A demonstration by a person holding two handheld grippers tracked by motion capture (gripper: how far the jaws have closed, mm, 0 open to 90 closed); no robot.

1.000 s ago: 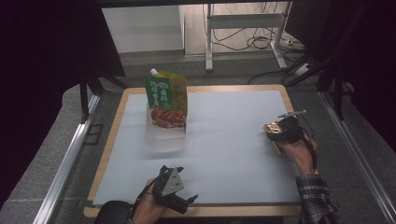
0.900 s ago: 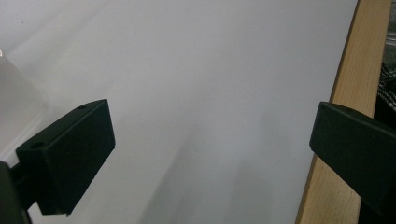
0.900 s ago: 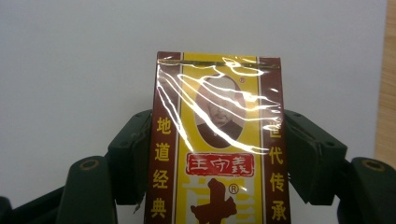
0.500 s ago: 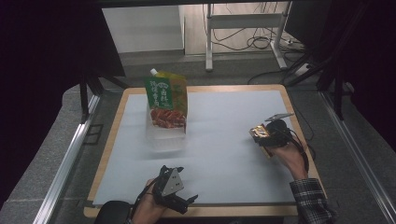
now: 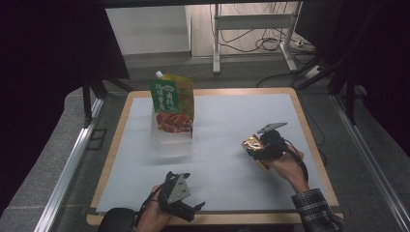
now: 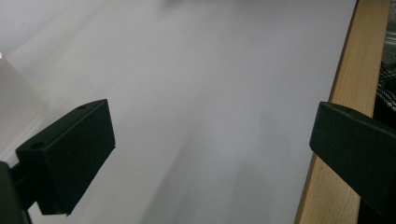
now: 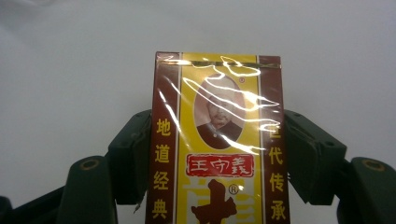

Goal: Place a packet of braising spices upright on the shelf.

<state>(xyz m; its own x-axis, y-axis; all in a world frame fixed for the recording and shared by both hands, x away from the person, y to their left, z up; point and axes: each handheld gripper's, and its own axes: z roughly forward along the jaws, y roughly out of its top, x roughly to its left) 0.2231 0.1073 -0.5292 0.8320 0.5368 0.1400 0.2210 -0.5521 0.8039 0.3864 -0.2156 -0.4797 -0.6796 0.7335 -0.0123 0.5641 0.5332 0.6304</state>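
A green and yellow spouted pouch (image 5: pixel 173 104) stands upright at the upper left of the bench (image 5: pixel 112 159), its red food picture facing the camera. It sits on the white sheet (image 5: pixel 227 121) that covers most of the wooden top. Beyond the bench, at the top centre of the frame, a white metal stand (image 5: pixel 251 34) straddles a tangle of dark cables (image 5: pixel 270 43) on the floor. Metal rails (image 5: pixel 67 169) run down both sides.
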